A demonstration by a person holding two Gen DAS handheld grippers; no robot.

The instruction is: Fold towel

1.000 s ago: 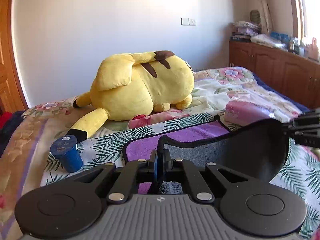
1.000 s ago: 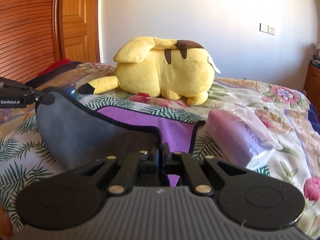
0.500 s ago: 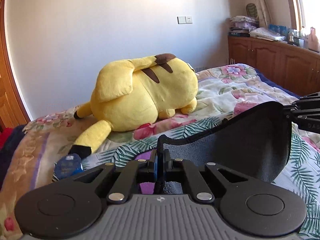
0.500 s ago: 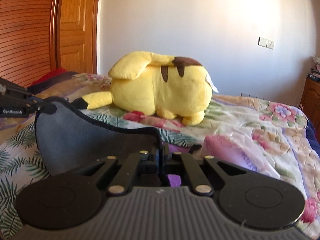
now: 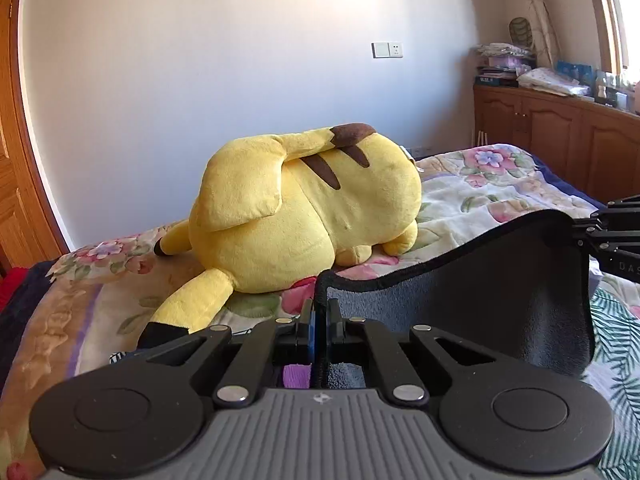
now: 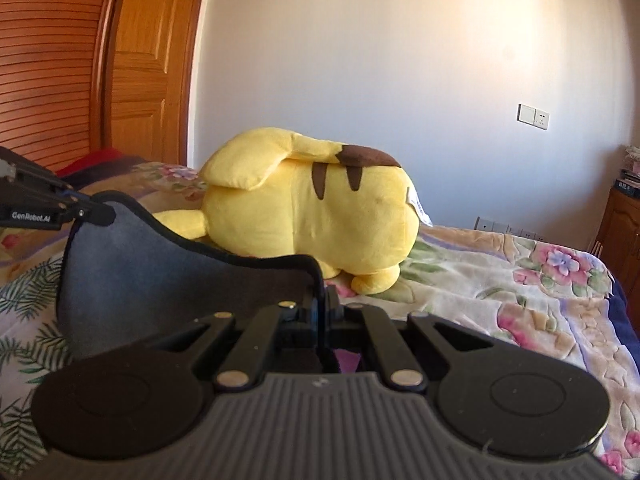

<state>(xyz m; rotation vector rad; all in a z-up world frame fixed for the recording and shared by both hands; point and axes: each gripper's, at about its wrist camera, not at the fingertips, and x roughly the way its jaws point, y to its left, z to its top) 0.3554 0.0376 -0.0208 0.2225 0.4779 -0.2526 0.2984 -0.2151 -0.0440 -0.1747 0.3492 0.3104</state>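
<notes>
The towel [image 5: 472,300] is grey on this side and purple on the other, with a black hem. It hangs stretched between both grippers above the bed. My left gripper [image 5: 319,312] is shut on its left corner. My right gripper [image 6: 322,304] is shut on its right corner. In the right wrist view the towel [image 6: 168,280] sags to the left toward the left gripper [image 6: 90,212]. In the left wrist view the right gripper [image 5: 592,232] holds the far corner. A sliver of purple shows under each gripper.
A big yellow plush [image 5: 304,208] lies on the floral bedspread [image 5: 492,184] just beyond the towel; it also shows in the right wrist view [image 6: 312,216]. Wooden cabinets [image 5: 560,136] stand at the right, a wooden door [image 6: 132,60] at the left.
Both grippers have lifted the towel's near edge up and forward toward the plush. The purple face, the blue cup and the pink tissue pack have dropped out of view.
</notes>
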